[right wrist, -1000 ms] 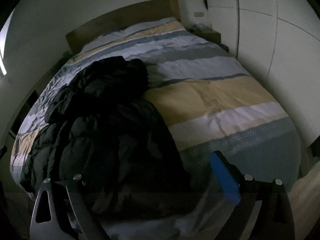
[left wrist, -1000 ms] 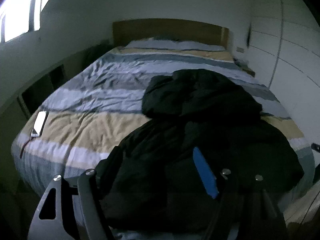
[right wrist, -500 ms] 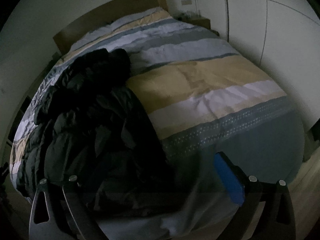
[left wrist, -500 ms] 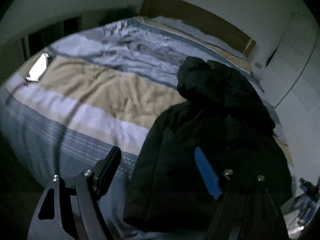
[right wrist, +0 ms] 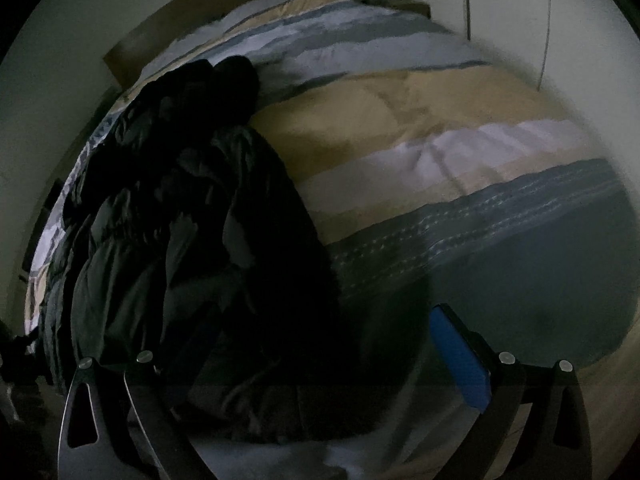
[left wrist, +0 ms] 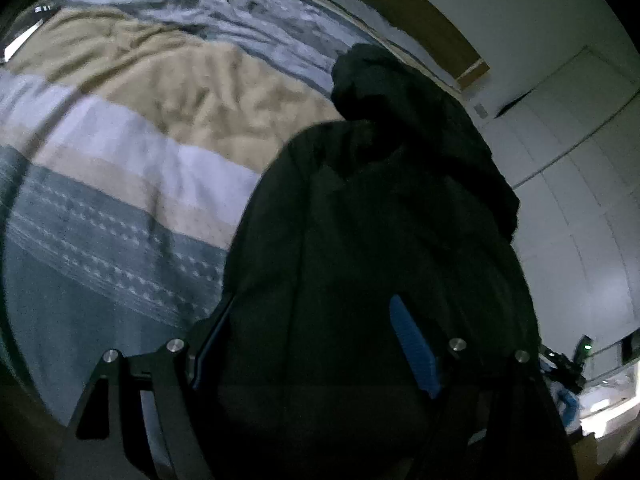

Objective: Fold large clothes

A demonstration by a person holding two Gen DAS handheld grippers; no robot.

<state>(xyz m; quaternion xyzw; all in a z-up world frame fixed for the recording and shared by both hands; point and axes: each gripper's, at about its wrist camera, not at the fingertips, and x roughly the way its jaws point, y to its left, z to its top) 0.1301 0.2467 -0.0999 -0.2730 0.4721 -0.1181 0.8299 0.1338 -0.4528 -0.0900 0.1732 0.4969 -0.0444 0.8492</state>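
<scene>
A large black puffy jacket (left wrist: 384,216) lies crumpled on a striped bed (left wrist: 132,168), its hood toward the headboard. In the left wrist view my left gripper (left wrist: 308,340) is open and empty, hovering just above the jacket's near hem, with its fingers to either side of the fabric. In the right wrist view the same jacket (right wrist: 192,248) fills the left half of the bed (right wrist: 460,168). My right gripper (right wrist: 304,348) is open and empty, low over the jacket's near right edge at the foot of the bed.
A wooden headboard (right wrist: 208,4) and white wardrobe doors (left wrist: 572,168) border the bed. A phone-like object (left wrist: 24,36) lies at the bed's far left edge. Clutter sits on the floor at the right (left wrist: 580,364). The room is dim.
Both grippers have moved forward and down toward the jacket's near hem. The left view has swung right and tilted. Both grippers stay open.
</scene>
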